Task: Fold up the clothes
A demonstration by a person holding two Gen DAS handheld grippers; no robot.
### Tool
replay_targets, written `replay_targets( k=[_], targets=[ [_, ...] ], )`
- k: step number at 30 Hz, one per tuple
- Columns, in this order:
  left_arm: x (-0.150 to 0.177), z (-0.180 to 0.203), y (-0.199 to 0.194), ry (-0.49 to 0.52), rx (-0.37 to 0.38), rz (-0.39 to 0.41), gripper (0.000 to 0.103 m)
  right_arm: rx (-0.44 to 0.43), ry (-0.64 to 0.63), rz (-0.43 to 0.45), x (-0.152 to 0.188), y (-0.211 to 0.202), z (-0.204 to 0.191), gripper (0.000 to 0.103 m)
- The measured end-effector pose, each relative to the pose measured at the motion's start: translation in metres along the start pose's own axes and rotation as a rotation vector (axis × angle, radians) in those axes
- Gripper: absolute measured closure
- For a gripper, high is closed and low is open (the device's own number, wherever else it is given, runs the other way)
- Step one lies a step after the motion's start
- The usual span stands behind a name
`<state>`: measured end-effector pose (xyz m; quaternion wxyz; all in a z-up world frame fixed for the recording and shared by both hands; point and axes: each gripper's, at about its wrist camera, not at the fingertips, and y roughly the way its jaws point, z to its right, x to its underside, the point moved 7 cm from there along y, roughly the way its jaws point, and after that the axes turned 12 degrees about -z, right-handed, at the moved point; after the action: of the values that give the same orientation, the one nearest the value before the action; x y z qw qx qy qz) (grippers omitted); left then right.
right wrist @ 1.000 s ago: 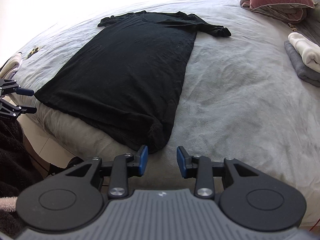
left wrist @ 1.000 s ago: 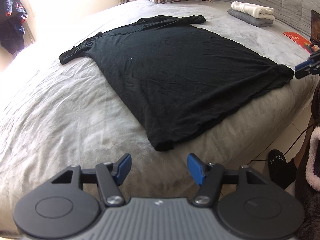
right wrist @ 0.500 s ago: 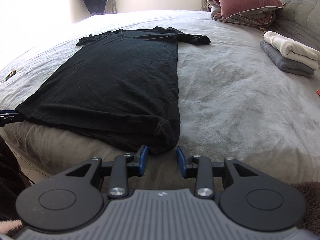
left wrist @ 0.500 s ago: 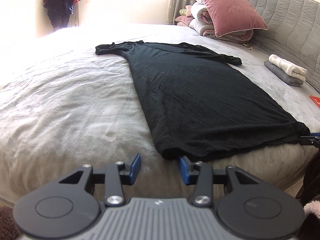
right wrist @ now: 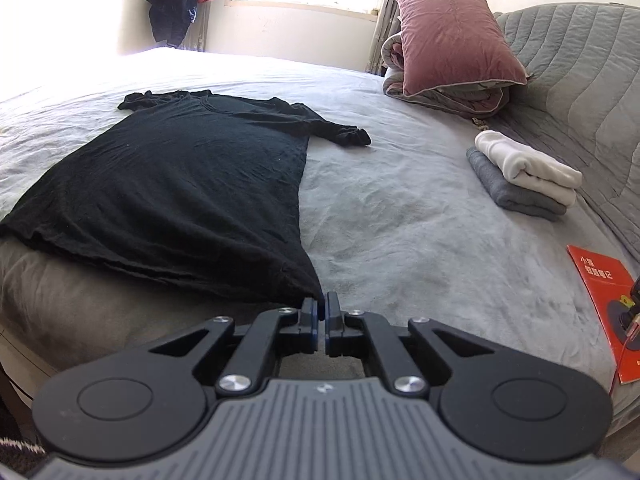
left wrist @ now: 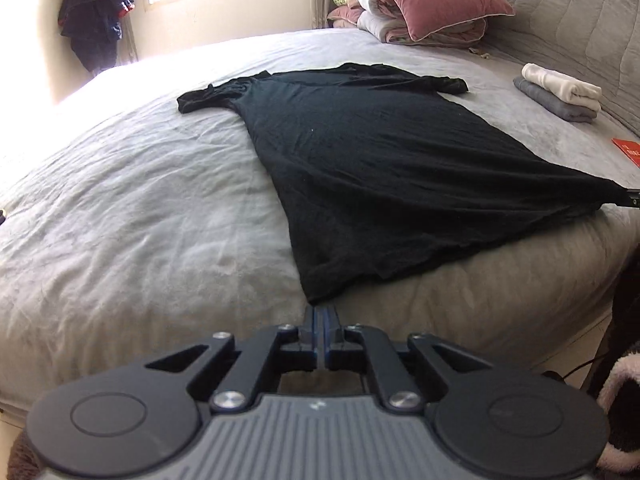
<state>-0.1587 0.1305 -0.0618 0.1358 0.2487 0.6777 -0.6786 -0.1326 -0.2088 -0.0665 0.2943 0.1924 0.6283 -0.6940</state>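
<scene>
A black T-shirt (left wrist: pixel 380 168) lies flat on the grey bed (left wrist: pixel 120 220), collar towards the window and hem at the near edge. In the left wrist view my left gripper (left wrist: pixel 320 314) is shut on the hem's left corner, its blue pads pressed together on the cloth. In the right wrist view the T-shirt (right wrist: pixel 180 184) runs to my right gripper (right wrist: pixel 320 306), which is shut on the hem's right corner. The right gripper's tip (left wrist: pixel 631 196) also shows at the far right of the left wrist view, with the corner pulled to a point.
A folded white and grey clothes stack (right wrist: pixel 524 176) sits right of the shirt. A red booklet (right wrist: pixel 600 292) lies near the bed's right edge. A pink pillow (right wrist: pixel 456 36) tops folded quilts at the padded headboard. Dark clothing (left wrist: pixel 96 20) hangs by the window.
Both grippers went from open just short of the hem to shut on its two corners. The hem is now drawn taut between them, and both views have tilted up towards the window.
</scene>
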Motion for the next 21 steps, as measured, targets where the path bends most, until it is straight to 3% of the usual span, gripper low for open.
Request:
replay_targets(
  k=[4,8,10,15,21],
  targets=[
    [0.004,-0.015,0.002,-0.122,0.079,-0.003,0.071,-0.030,0.092,-0.085,0.007,0.018,0.016,0.102],
    [0.002,-0.038,-0.004,-0.284,0.208,0.036,0.064,-0.090,0.153,-0.094,0.006,0.016,0.023,0.101],
    [0.001,-0.049,0.000,-0.366,0.263,0.029,0.064,-0.124,0.188,-0.093,0.006,0.013,0.026,0.088],
    [0.000,-0.055,0.021,-0.510,0.381,-0.040,0.068,-0.239,0.309,-0.092,0.004,0.010,0.037,0.088],
    [-0.009,-0.049,0.032,-0.557,0.481,-0.053,0.078,-0.406,0.463,-0.090,-0.003,0.009,0.049,0.088]
  ],
)
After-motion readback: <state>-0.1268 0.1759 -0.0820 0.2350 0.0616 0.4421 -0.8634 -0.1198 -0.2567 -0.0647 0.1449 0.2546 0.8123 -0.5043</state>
